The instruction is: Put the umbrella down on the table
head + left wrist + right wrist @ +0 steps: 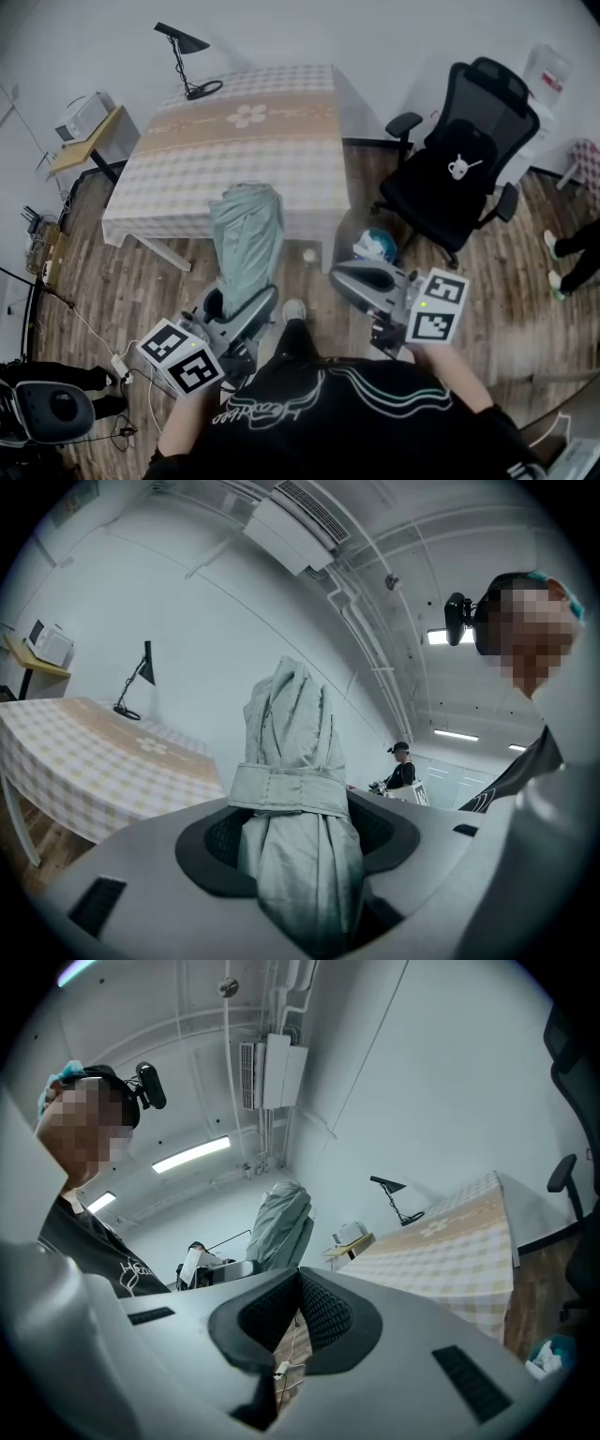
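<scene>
**Umbrella Held Short of Table**

The left gripper (239, 309) was clamped on the folded umbrella (246, 234), held upright before the near edge of the table (234, 141). The right gripper (364, 278), also before that edge, had its jaws together and empty.

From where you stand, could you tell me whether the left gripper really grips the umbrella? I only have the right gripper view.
Observer: Yes, the left gripper view shows the left gripper closed on the folded umbrella.
Operator: Thank you. Is it tied shut?
Observer: Yes, a strap is wrapped round it just above the jaws.
Operator: Does it lie on the table yet?
Observer: No. The head view shows it held upright in front of the near edge of the table.
</scene>
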Available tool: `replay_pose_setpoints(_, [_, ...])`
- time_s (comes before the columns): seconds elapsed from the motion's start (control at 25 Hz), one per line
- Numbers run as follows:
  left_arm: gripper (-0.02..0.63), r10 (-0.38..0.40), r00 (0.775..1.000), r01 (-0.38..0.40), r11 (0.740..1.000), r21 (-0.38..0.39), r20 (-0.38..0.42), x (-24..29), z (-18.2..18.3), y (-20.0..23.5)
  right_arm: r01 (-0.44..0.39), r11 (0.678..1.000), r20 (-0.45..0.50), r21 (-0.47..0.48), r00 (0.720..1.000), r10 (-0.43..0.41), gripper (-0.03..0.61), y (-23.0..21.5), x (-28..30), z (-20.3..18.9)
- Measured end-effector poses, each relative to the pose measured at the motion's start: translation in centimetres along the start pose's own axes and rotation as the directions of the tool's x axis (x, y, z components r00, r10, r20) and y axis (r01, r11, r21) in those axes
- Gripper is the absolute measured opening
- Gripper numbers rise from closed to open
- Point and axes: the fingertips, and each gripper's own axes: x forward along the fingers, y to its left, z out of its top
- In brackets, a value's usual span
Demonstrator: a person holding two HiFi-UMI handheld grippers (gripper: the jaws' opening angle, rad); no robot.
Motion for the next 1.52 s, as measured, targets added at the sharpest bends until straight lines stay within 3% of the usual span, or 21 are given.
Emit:
replay_pose_setpoints(0.48, [0.259, -0.02, 0.999, 0.019, 0.999, -0.029, -0.038, 3.7, 2.5, 6.4, 0.036, 0.998, -0.011, 0.041, 0.999, -0.036, 0.012, -5.8, 4.6, 2.2])
replay_pose_setpoints(1.12, [0.259, -0.021, 0.991, 0.007, 0.994, -0.107, -0.135, 10.3, 6.1, 20.7, 0.106, 0.982, -0.066, 0.154, 0.993, -0.097, 0.012, -17.5, 14.2, 4.4])
replay_pose_setpoints(1.52, [0.259, -0.031, 0.984, 0.006, 0.99, -0.143, -0.174, 13.5, 6.9, 27.4, 0.131, 0.971, -0.099, 0.2, 0.989, -0.113, 0.012, -22.8, 18.7, 4.7])
